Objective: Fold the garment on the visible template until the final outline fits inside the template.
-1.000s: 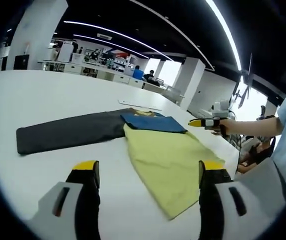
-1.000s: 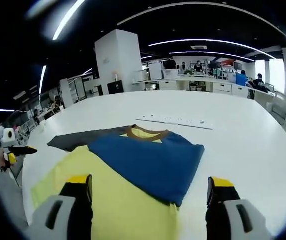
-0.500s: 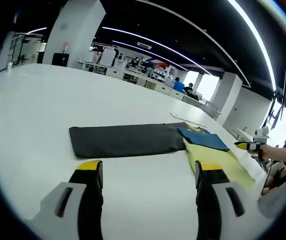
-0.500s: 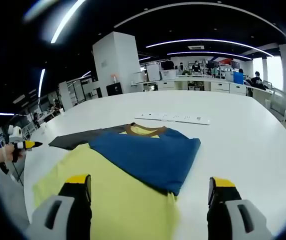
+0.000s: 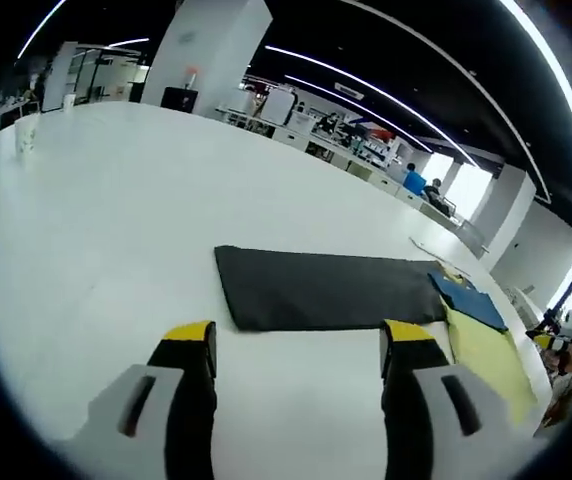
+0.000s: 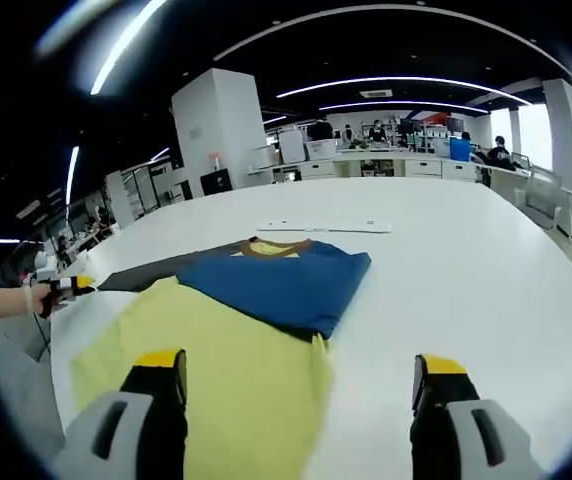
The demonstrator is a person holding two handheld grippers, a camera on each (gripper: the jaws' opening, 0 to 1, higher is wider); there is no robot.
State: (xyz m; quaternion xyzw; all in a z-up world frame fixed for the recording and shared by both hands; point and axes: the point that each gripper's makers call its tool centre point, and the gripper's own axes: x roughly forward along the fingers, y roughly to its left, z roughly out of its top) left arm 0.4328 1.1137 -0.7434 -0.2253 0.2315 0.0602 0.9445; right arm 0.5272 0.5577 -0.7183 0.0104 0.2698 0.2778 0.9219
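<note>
A yellow garment (image 6: 216,350) with a blue folded-over part (image 6: 281,280) and a brown collar (image 6: 276,247) lies flat on the white table (image 6: 486,270). A dark grey rectangular sheet (image 5: 326,290) stretches out from under its collar end. In the left gripper view the blue part (image 5: 471,300) and yellow cloth (image 5: 491,352) lie at the right. My left gripper (image 5: 299,345) hangs open over bare table, just short of the grey sheet's near edge. My right gripper (image 6: 298,368) is open above the yellow cloth's edge, holding nothing. The left gripper (image 6: 66,288) also shows at the far left of the right gripper view.
A long white strip (image 6: 321,227) lies on the table beyond the collar. A white cup (image 5: 26,132) stands far off at the left. Desks, a white pillar (image 6: 216,125) and seated people fill the room behind. The table spreads wide and bare around the cloth.
The left gripper view has swung left, from the yellow cloth to the grey sheet. The right gripper view has shifted slightly. The garment lies as before; both grippers stay open.
</note>
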